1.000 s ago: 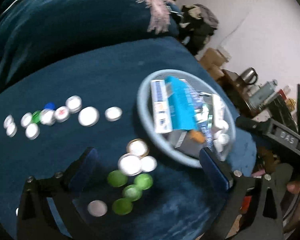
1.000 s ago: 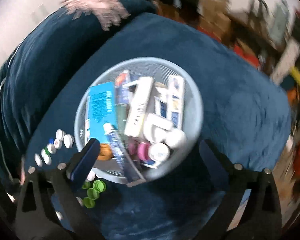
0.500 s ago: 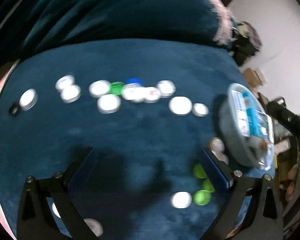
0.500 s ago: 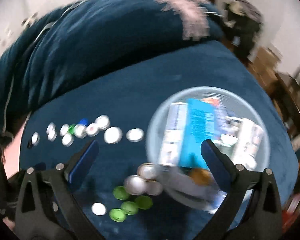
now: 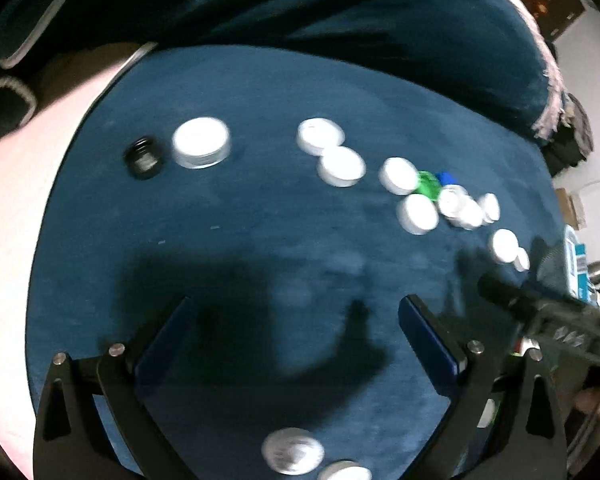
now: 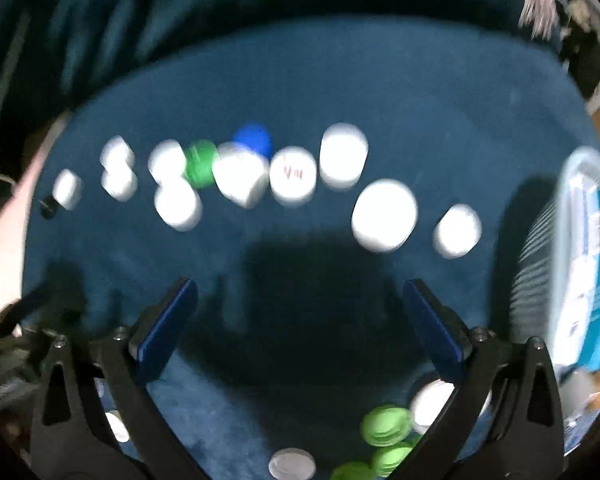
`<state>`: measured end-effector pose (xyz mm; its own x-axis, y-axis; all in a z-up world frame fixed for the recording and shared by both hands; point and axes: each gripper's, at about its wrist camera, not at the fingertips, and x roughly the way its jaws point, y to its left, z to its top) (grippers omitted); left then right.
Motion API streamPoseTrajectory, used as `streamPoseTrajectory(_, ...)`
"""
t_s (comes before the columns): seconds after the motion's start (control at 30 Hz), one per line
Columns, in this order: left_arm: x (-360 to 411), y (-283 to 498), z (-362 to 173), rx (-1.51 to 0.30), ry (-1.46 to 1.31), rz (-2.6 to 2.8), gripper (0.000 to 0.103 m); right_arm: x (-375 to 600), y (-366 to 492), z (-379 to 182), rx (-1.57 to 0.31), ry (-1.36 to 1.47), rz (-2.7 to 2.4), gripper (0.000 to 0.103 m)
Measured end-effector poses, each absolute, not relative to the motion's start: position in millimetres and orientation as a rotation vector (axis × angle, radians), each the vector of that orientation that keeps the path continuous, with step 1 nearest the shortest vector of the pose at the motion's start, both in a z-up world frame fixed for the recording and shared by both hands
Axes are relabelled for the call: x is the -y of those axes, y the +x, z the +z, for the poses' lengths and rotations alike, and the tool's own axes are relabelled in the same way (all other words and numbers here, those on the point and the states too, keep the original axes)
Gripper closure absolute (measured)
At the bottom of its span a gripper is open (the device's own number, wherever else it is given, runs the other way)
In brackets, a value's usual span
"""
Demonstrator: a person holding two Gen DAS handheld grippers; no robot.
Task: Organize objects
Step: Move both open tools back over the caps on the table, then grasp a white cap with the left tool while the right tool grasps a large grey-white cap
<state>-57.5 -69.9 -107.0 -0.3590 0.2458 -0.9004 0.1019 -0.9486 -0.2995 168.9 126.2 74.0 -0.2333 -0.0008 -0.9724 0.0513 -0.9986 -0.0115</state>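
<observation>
Both hand-held grippers empty, jaws spread wide. Left hand-held gripper (image 5: 294,340) hovers over bare blue surface (image 5: 260,248); right hand-held gripper (image 6: 300,320) likewise.

Caps lie in a loose row across the surface, ahead of both grippers, row's long axis running left-right. From the right wrist view: big white cap (image 6: 384,214) and smaller white cap (image 6: 458,230) sit nearest, just ahead and right of my right jaws. Green cap (image 6: 200,162) and blue cap (image 6: 254,140) are mid-row. Basket (image 6: 540,264) with boxes at far right edge; green cluster (image 6: 386,426) close under the right finger.

From the left view: far-left white cap (image 5: 201,142) and black cap (image 5: 143,157) beside it are ahead-left, nearer the left hand.

Judgement: right takes basket-end caps, left takes black-cap end. Frames blurred, so exact contacts unclear.
</observation>
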Motion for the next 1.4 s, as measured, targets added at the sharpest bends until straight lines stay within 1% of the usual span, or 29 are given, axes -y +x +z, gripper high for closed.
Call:
streamPoseTrajectory(0.07,72,-58,-118,0.419,-1.776,2.473,0.001,-120,168,56,-0.112,2.016,-2.369,0.000)
streamPoseTrajectory(0.17,72,-60,-129,0.380,-1.799,2.470,0.001,-115,167,44,-0.146,2.071,-2.327,0.000)
streamPoseTrajectory(0.23,69,-61,-132,0.360,-1.805,2.476,0.001,-116,166,36,-0.126,2.106,-2.312,0.000)
streamPoseTrajectory(0.3,65,-63,-136,0.339,-1.820,2.481,0.001,-121,166,33,-0.063,2.101,-2.322,0.000)
streamPoseTrajectory(0.37,60,-64,-139,0.306,-1.830,2.494,0.001,-126,168,34,-0.024,2.075,-2.333,0.000)
streamPoseTrajectory(0.5,50,-62,-143,0.212,-1.815,2.540,0.001,-130,177,35,-0.022,1.996,-2.366,0.000)
streamPoseTrajectory(0.67,48,-63,-145,0.242,-1.820,2.538,0.000,-134,181,39,-0.028,2.012,-2.313,0.000)
streamPoseTrajectory(0.73,47,-63,-145,0.236,-1.819,2.531,0.000,-136,181,47,-0.008,1.999,-2.300,0.001)
streamPoseTrajectory(0.83,41,-62,-146,0.195,-1.807,2.538,0.000,-147,182,73,0.026,1.896,-2.372,0.001)
streamPoseTrajectory(0.97,35,-64,-147,0.195,-1.820,2.541,0.000,-162,178,108,-0.038,1.734,-2.558,0.001)
streamPoseTrajectory(1.07,32,-66,-147,0.205,-1.841,2.534,0.000,-174,170,116,-0.032,1.701,-2.607,0.001)
streamPoseTrajectory(1.13,30,-67,-147,0.203,-1.839,2.533,0.000,-183,164,116,-0.030,1.708,-2.619,0.001)
streamPoseTrajectory(1.23,26,-67,-148,0.201,-1.835,2.531,0.000,-176,151,98,-0.017,1.741,-2.608,0.002)
streamPoseTrajectory(1.4,20,-68,-148,0.189,-1.820,2.528,0.000,-169,138,86,-0.196,1.763,-2.593,0.001)
